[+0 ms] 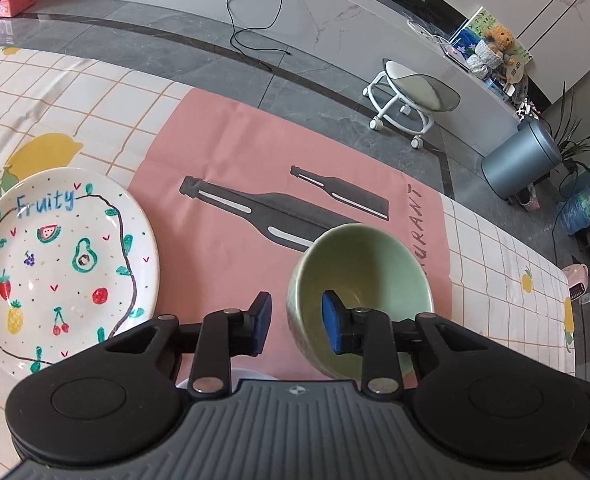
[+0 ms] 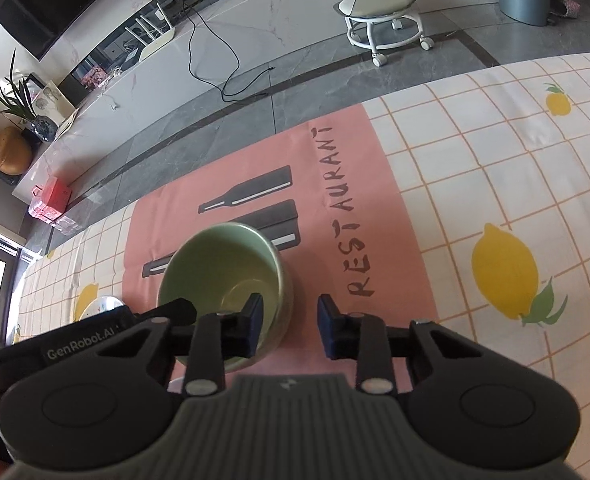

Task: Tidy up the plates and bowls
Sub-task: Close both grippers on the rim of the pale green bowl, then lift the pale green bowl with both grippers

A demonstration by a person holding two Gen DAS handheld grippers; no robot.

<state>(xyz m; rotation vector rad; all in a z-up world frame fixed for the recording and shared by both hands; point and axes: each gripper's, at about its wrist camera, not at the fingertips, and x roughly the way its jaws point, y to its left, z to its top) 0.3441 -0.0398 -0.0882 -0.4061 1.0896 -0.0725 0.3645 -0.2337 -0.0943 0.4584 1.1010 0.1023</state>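
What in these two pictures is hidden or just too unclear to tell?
- Left wrist view: the near side of the green bowl is covered by the left gripper; whether its pads press the wall is unclear.
- Left wrist view: the fruit plate has its near edge hidden behind the gripper body.
- Right wrist view: the right gripper straddles the bowl's wall; contact is unclear.
- Both views: a white object beneath the grippers is barely visible.

A pale green bowl (image 1: 359, 276) is sitting upright and empty on the pink placemat (image 1: 231, 152), toward the mat's near right corner, partly covering the printed bottles. A white plate (image 1: 61, 256), painted with fruits and the word "Fruity", is lying flat on the checked tablecloth (image 1: 75, 92) just beside the mat's left edge.
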